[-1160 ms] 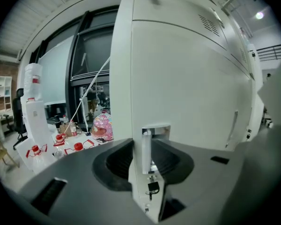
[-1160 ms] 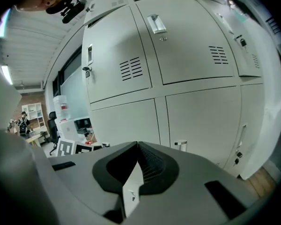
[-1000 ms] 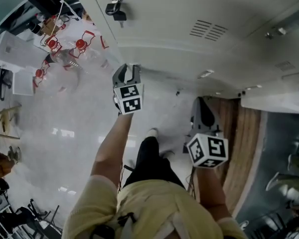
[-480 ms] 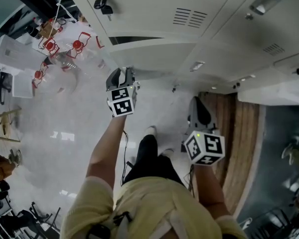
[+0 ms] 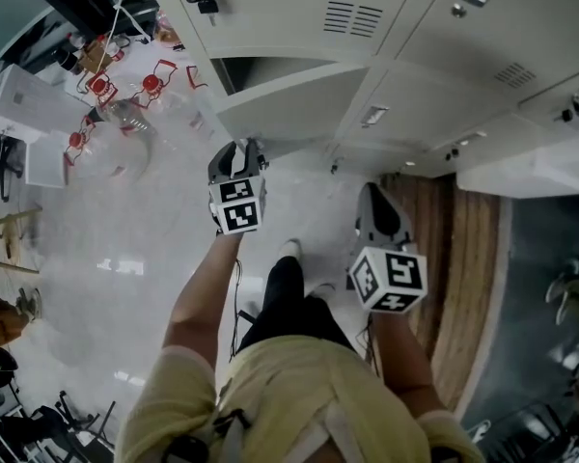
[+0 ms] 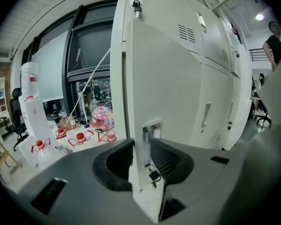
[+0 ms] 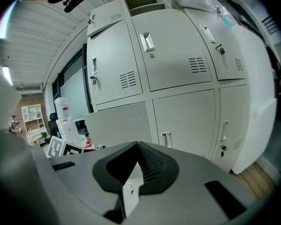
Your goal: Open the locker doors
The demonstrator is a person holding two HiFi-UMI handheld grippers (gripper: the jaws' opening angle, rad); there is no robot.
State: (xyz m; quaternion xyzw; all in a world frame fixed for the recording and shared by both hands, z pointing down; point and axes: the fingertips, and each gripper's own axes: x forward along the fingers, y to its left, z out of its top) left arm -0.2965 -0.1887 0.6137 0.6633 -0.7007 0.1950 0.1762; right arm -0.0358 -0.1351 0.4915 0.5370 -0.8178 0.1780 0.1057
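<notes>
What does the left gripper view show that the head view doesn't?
Only the left gripper view shows the left gripper's fingers pinching the door's metal handle, with a little padlock hanging below. Only the head view shows the person's yellow shirt, the right gripper and the wooden floor strip. Both show the open locker door and the red-capped bottles.

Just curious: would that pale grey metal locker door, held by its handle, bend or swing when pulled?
Probably swings stiffly: the pale grey metal locker door stands ajar as a flat, unbent panel. Likely fairly light, since its edge looks thin. Its shiny metal handle, pinched by the left gripper, might slip.
</notes>
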